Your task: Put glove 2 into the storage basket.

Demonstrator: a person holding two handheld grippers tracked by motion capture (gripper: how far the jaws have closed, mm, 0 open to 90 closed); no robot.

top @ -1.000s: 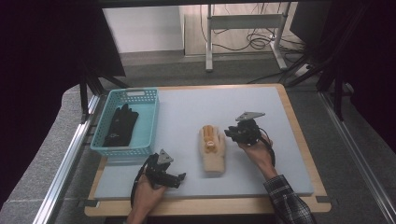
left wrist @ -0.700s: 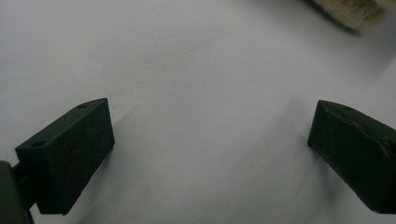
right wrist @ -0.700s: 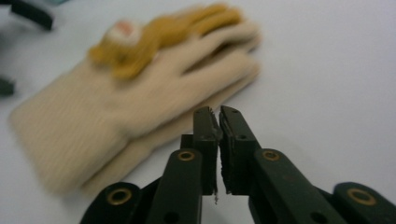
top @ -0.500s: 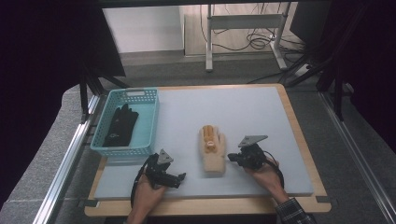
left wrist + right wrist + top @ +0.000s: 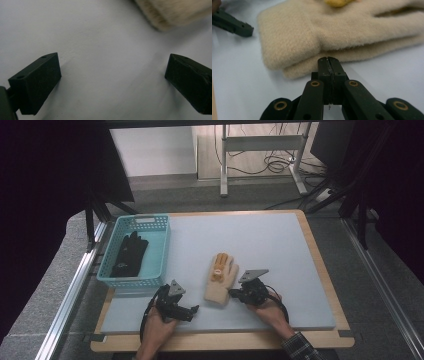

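Note:
A beige woolly glove [image 5: 221,277] with an orange patch lies flat on the grey mat, fingers pointing away from me. My right gripper [image 5: 232,293] sits low at the right side of the glove's cuff. In the right gripper view its jaws [image 5: 328,60] are shut flat against each other, with their tips at the edge of the glove [image 5: 332,32] and nothing between them. My left gripper [image 5: 193,311] rests on the mat to the left of the cuff. It stands wide open [image 5: 112,72] over bare mat, with the fuzzy cuff [image 5: 172,12] just ahead of it.
A turquoise basket [image 5: 132,281] at the left edge holds a black glove [image 5: 129,252]. The grey mat [image 5: 260,240] lies on a wooden board with a raised rim. Metal rails run along both sides of the table. A jaw of the left gripper [image 5: 233,25] lies beyond the cuff.
My right hand has come back toward the near edge and down, from beside the glove's fingers to beside its cuff. The left hand has stayed in place.

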